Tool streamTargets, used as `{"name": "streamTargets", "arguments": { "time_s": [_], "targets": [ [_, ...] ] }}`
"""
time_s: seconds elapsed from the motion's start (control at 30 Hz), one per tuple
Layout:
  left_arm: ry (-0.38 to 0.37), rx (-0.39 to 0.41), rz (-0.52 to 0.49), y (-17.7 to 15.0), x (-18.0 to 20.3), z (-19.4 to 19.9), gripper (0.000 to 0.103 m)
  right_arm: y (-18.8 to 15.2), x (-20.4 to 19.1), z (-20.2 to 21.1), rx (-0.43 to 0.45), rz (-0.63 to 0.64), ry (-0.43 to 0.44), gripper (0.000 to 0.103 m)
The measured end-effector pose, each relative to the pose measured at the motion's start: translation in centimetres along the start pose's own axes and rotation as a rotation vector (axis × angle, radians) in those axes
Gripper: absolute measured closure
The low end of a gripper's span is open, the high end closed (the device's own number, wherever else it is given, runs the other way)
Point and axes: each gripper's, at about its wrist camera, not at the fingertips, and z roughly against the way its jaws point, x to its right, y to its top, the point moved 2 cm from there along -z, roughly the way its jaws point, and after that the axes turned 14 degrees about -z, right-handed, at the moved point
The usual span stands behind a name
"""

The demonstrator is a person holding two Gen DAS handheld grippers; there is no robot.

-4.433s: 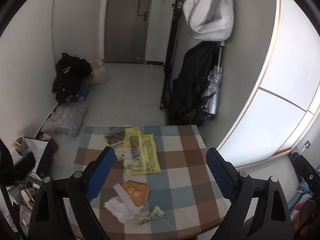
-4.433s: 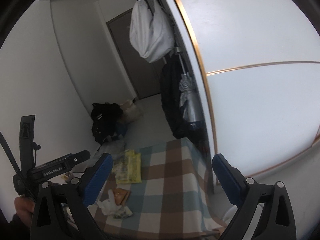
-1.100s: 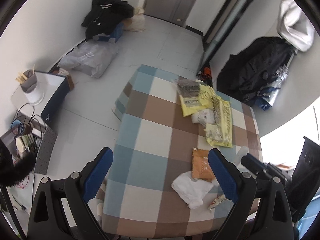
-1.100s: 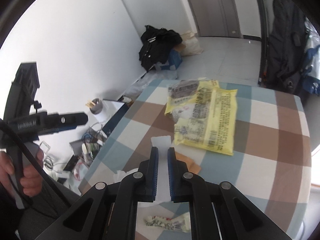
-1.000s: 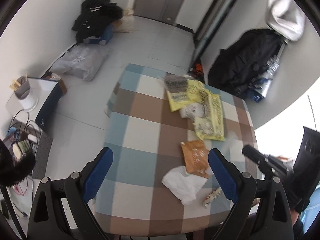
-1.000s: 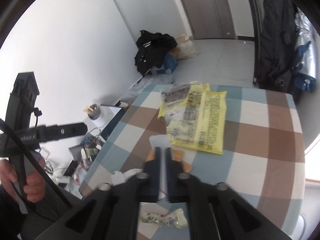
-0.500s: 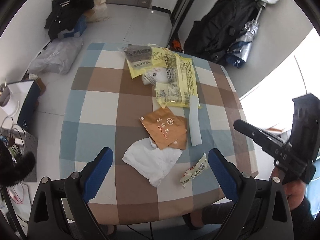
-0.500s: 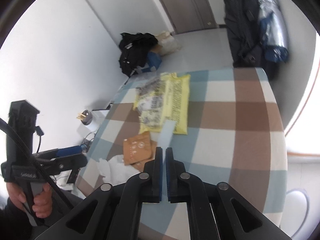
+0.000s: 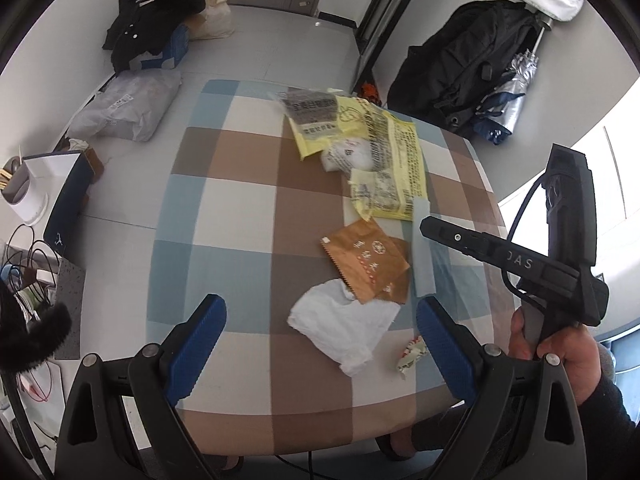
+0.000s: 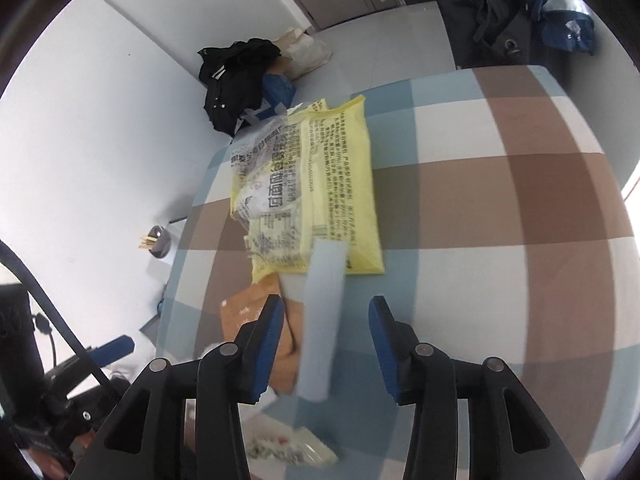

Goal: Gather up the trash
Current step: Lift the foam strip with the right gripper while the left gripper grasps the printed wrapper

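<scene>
1. Our left claw (image 9: 320,322) is spread wide, empty, above the near edge of the checked bench (image 9: 240,220).
2. A crumpled white tissue (image 9: 344,328) lies between its fingers, overlapped by a brown packet (image 9: 366,258).
3. Our right claw (image 10: 326,322) is parted, holding nothing; a pale blue strip (image 10: 324,312) lies between its fingers, touching the yellow bag (image 10: 328,184).

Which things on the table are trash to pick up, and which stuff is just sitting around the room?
Trash: yellow bags, brown packet, white tissue, pale strip, small wrapper.

Just lying about: black clothes, backpack, umbrella, white cup.
</scene>
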Motion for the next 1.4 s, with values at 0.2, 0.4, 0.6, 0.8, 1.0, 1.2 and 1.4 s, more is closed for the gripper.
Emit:
{"name": "streamTargets", "arguments": {
  "time_s": [0.2, 0.4, 0.6, 0.8, 1.0, 1.2, 1.4],
  "targets": [
    [-0.005, 0.021, 0.020, 0.2, -1.0, 0.4, 0.009, 0.2, -1.0, -1.4, 0.022, 0.025, -0.070, 0.060],
    [-0.004, 0.042, -0.063, 0.7, 0.1, 0.7, 0.009, -0.1, -0.9, -1.3, 0.017, 0.078, -0.103, 0.091],
    [-0.037, 0.022, -0.147, 1.0, 2.6, -0.1, 0.009, 0.0, 0.2, 1.4, 0.046, 0.056, -0.054, 0.093],
    [-0.032, -0.025, -0.233, 0.3, 5.6, -1.5, 0.009, -0.2, 2.0, 4.9, 0.101, 0.063, -0.052, 0.093],
    [-0.030, -0.072, -0.337, -0.6, 8.9, -3.6, 0.009, -0.1, 4.3, 7.7, 0.149, 0.016, -0.042, 0.093],
    [0.006, -0.120, -0.410, -1.7, 11.4, -5.6, 0.013, 0.3, 5.7, 8.8, 0.172, -0.002, -0.065, 0.093],
    [0.041, -0.147, -0.441, -2.0, 12.9, -7.1, 0.026, 0.5, 6.3, 10.3, 0.199, -0.020, -0.036, 0.093]
  ]
}}
